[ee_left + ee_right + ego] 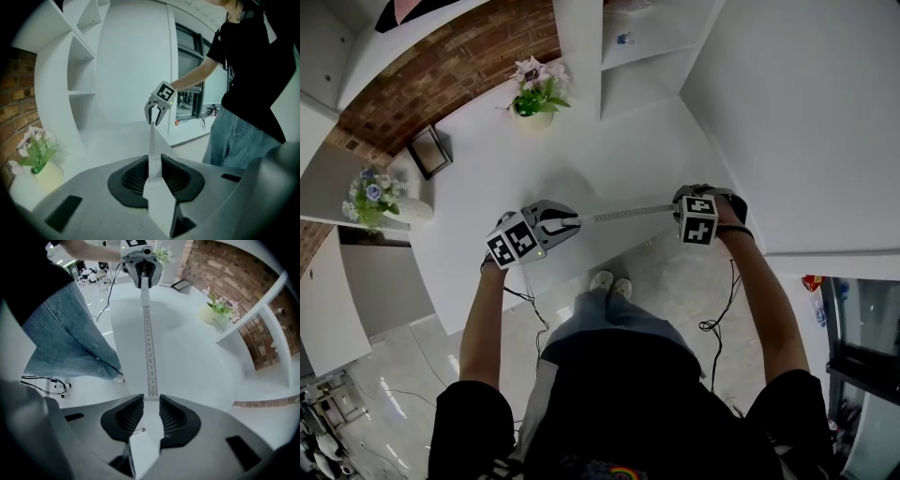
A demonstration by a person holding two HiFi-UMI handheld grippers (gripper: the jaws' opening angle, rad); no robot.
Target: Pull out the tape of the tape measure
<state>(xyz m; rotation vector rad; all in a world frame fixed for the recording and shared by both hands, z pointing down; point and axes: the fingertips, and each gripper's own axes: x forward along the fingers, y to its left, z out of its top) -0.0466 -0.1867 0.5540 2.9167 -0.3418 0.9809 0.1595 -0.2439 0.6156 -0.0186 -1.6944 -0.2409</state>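
Note:
A pale measuring tape (628, 214) stretches taut between my two grippers above the white table (609, 150). The left gripper (572, 223) is shut on the white tape measure case (153, 173), which is wedged between its black pads. From there the tape (151, 140) runs out to the far right gripper (153, 119). The right gripper (151, 401) points steeply down and is shut on the tape's free end, where the lowest numbers sit. In the right gripper view the printed tape (149, 348) leads up to the left gripper (144, 275).
A potted pink flower (534, 103) stands at the table's back, a small picture frame (429, 150) left of it, and another flower vase (380, 202) on a side ledge. White shelves (647, 42) rise behind. Cables (717, 323) trail on the floor by my feet.

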